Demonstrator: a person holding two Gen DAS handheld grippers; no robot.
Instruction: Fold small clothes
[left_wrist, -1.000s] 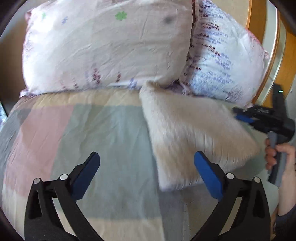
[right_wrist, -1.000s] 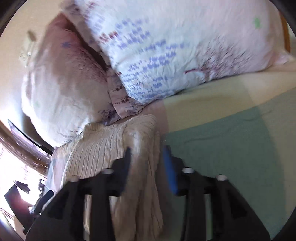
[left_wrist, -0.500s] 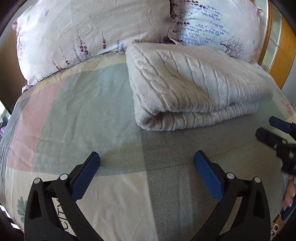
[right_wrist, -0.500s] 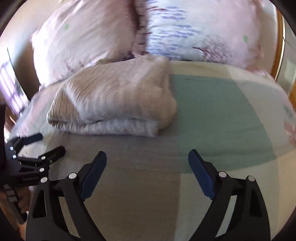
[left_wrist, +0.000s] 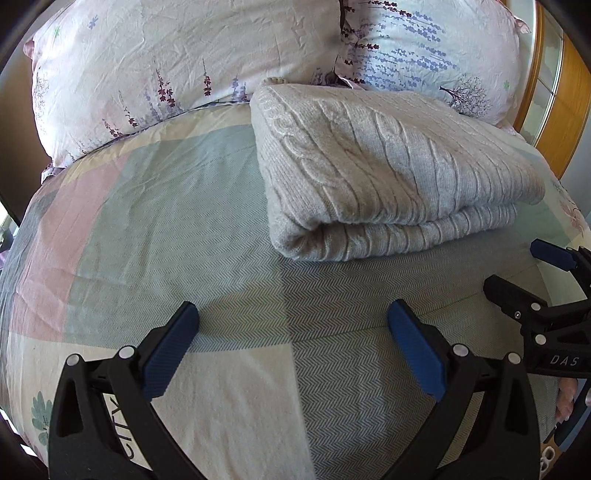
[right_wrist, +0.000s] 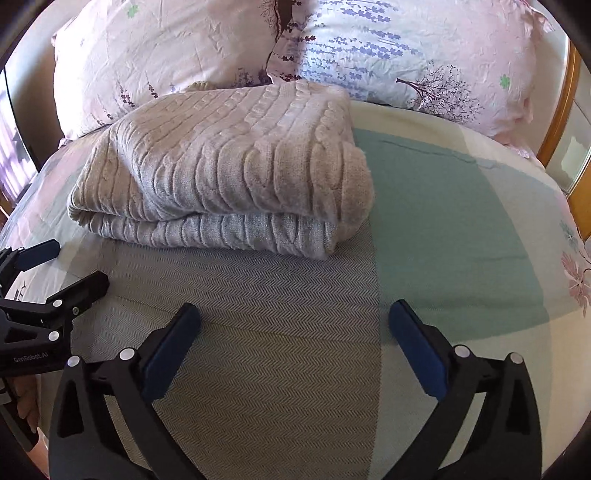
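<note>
A beige cable-knit sweater (left_wrist: 380, 170) lies folded in a thick rectangle on the bed, close to the pillows; it also shows in the right wrist view (right_wrist: 229, 173). My left gripper (left_wrist: 293, 345) is open and empty, held back from the sweater's near fold over the bedspread. My right gripper (right_wrist: 295, 345) is open and empty, also short of the sweater. Each gripper shows in the other's view: the right one (left_wrist: 524, 271) at the right edge, the left one (right_wrist: 59, 264) at the left edge.
Two floral pillows (left_wrist: 184, 62) (left_wrist: 436, 48) lean at the head of the bed behind the sweater. The patchwork bedspread (left_wrist: 155, 206) in pink, green and cream covers the bed. A wooden frame (left_wrist: 565, 110) stands at the far right.
Both grippers have pulled back from the sweater toward the near side of the bed. The right gripper, nearly closed on the sweater's edge a second ago, has opened and let go.
</note>
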